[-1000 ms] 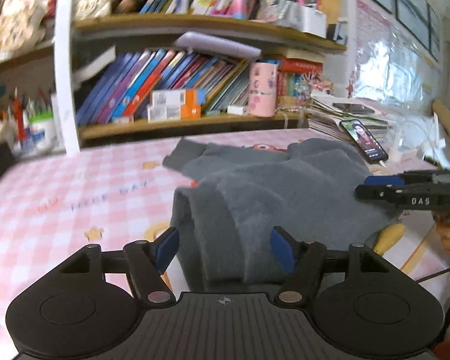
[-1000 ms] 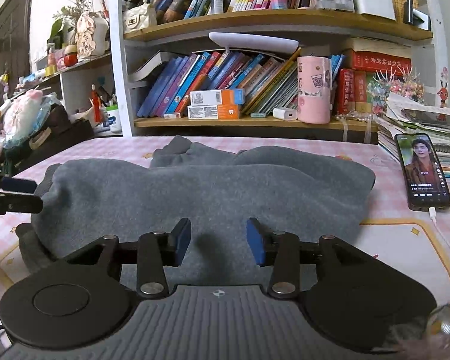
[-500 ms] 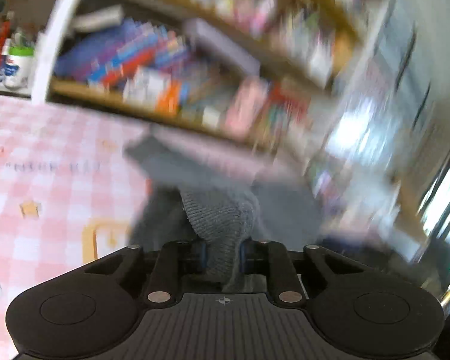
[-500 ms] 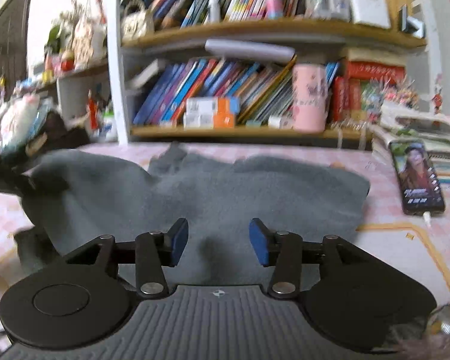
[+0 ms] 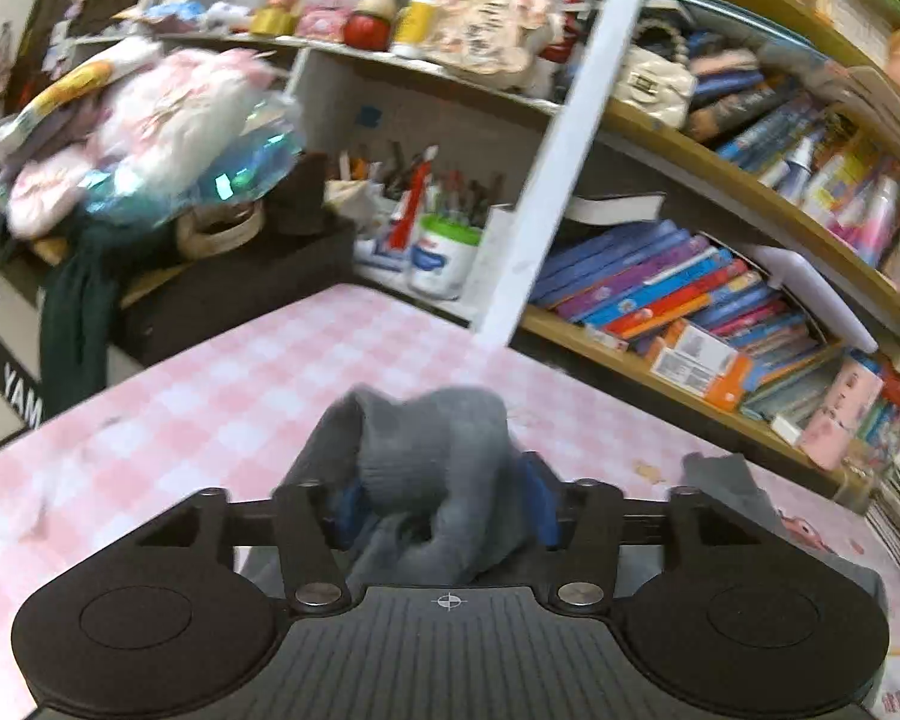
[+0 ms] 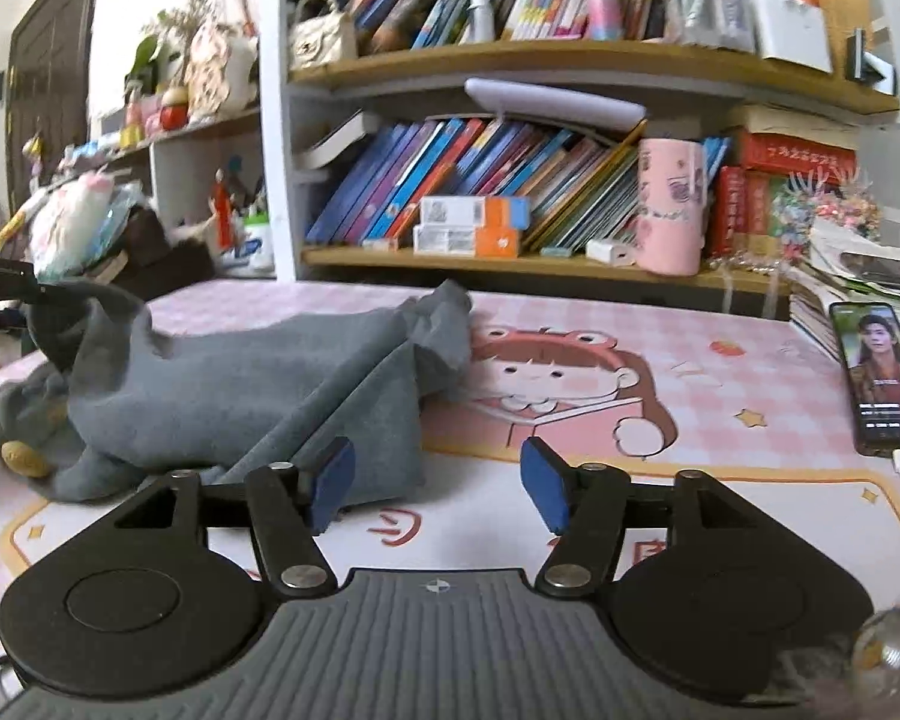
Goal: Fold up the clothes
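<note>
Grey fleece garment point(image 6: 228, 396) heaped at about 9 o'clock in the right wrist view, soft and matte, creased into slanting folds, one corner peaking toward 12 o'clock. Bunched at its far left end and lifted there toward the dark tip of the left gripper point(image 6: 6, 294), at the frame's left edge.

In the left wrist view, a thick wad of the same cloth point(image 5: 438, 480) filling the gap of the left gripper point(image 5: 441, 507), blue pads point(image 5: 537, 507) flanking the bunch on either side, jaws opening, fabric between them; pads seemingly against the cloth, so grasping the garment at this moment. A loose grey flap point(image 5: 720, 480) trailing at 3 o'clock, flat on the table.

Right gripper point(image 6: 438, 489) released, jaws opening, nothing between them; blue pads point(image 6: 330, 483) well apart, left pad just at the garment's near right corner, touch not certain.

Pink checked tablecloth point(image 6: 720, 372) with a cartoon child print, smooth and flat, wide bare stretch from 12 to 3 o'clock of the right gripper. Phone point(image 6: 879, 381) lying at 2 o'clock near the right edge, screen lit. Wooden bookshelf point(image 6: 510, 264) bounding the table's far edge, packed with slanting books, a pink cup point(image 6: 669, 204) upright on its lowest board.
</note>
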Available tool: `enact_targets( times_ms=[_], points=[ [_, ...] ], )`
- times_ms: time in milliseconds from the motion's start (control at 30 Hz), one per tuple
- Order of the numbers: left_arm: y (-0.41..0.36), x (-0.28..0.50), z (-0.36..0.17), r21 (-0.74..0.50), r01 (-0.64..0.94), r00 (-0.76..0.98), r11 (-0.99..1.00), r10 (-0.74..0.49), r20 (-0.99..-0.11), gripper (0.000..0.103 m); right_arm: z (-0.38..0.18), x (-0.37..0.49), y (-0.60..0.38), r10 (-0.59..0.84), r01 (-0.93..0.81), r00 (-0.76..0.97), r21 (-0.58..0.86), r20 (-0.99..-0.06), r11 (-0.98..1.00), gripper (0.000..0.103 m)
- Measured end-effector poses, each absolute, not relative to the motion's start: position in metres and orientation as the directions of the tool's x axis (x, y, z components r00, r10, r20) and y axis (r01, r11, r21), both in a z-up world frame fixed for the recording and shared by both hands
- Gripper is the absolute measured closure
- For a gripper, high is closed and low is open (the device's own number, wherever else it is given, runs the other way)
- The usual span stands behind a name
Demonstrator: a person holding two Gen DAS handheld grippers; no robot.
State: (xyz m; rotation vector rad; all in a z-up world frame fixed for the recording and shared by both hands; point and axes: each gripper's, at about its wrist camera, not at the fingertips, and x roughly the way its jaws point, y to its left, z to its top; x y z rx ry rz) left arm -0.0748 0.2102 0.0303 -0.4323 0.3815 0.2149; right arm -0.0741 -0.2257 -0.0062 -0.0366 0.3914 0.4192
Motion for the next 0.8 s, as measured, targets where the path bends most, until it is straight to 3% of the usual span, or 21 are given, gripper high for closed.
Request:
enact_targets(
  times_ms=[100, 300, 433, 800],
  points=[
    [0.217, -0.075, 0.022, -0.398, -0.263, 0.903, 0.879, 0.08, -0.421, 0.032, -0.009, -0.067, -0.223, 0.39, -0.401, 0.822, 0.064, -0.414, 0.914, 0.038],
    [0.209, -0.065, 0.013, -0.344, -0.247, 0.896, 0.906, 0.078, -0.438, 0.03, -0.01, -0.036, -0.233, 0.497, -0.372, 0.745, 0.342, -0.445, 0.863, 0.025],
    [0.21, -0.055, 0.004, -0.359, -0.241, 0.891, 0.902, 0.059, -0.45, 0.029, -0.015, -0.009, -0.232, 0.56, -0.312, 0.683, 0.505, -0.469, 0.805, 0.025],
    [0.224, -0.053, -0.011, -0.462, -0.193, 0.906, 0.866, -0.024, -0.422, 0.027, -0.019, 0.037, -0.192, 0.579, -0.277, 0.635, 0.549, -0.511, 0.788, 0.025]
  ],
)
